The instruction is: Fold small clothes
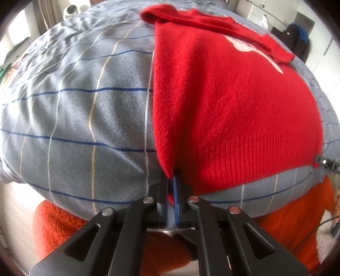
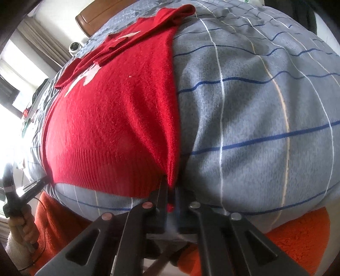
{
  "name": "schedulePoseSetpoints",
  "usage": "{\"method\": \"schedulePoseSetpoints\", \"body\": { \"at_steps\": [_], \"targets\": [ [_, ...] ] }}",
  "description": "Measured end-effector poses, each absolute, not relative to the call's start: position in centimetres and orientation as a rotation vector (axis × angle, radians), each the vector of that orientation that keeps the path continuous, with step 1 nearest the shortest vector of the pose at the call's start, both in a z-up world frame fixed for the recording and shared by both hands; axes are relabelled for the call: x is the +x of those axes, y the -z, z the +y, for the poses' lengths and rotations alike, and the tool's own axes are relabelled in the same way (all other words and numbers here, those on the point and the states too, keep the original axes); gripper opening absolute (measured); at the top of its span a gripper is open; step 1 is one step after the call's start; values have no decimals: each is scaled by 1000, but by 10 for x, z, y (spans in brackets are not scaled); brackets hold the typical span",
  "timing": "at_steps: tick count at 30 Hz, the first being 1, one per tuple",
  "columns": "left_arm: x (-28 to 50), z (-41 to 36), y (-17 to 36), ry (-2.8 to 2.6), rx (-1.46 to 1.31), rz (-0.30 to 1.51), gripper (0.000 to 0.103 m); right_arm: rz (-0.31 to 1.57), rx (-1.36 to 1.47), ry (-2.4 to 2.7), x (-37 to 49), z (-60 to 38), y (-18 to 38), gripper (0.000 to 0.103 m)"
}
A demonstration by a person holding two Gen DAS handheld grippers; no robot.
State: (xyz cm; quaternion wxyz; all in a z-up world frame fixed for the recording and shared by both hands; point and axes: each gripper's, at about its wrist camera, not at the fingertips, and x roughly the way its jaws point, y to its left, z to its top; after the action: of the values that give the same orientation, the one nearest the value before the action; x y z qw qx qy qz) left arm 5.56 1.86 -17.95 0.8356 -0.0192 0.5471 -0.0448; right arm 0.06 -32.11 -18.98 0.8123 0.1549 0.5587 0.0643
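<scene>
A small red knit sweater (image 1: 229,106) lies flat on a grey plaid blanket (image 1: 74,110), both sleeves folded across its chest over a white print. My left gripper (image 1: 171,180) is shut on the sweater's bottom left hem corner. In the right wrist view the sweater (image 2: 110,127) lies to the left. My right gripper (image 2: 171,186) is shut on the bottom right hem corner. Each gripper shows in the other's view at the far hem corner: the right one (image 1: 327,163) and the left one (image 2: 31,186).
The plaid blanket (image 2: 265,127) covers the bed. An orange fluffy cloth (image 1: 59,229) hangs below the bed's front edge. A wooden headboard (image 2: 95,14) stands at the far end. A white round device (image 1: 71,10) sits beyond the bed.
</scene>
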Motion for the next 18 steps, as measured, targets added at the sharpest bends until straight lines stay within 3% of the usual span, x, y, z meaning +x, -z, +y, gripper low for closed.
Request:
{"method": "schedulePoseSetpoints", "body": {
  "at_steps": [4, 6, 8, 9, 11, 13, 18],
  "targets": [
    [54, 18, 178, 88, -40, 1159, 6, 1182, 354, -142, -3, -326, 189, 4],
    [47, 19, 174, 89, -41, 1181, 17, 1181, 372, -152, -5, -329, 188, 9],
    [36, 23, 167, 81, -37, 1200, 47, 1200, 390, -164, -9, -333, 186, 19],
    [31, 25, 163, 73, -32, 1205, 52, 1217, 390, -163, -12, -336, 184, 29],
    [18, 33, 151, 57, -11, 1187, 54, 1265, 350, -133, -19, -342, 177, 40],
    [10, 42, 139, 37, 1, 1156, 56, 1270, 255, -63, -23, -350, 164, 40],
    [17, 55, 109, -3, -62, 1072, 58, 1076, -69, -51, 12, -334, 96, 41]
  ]
}}
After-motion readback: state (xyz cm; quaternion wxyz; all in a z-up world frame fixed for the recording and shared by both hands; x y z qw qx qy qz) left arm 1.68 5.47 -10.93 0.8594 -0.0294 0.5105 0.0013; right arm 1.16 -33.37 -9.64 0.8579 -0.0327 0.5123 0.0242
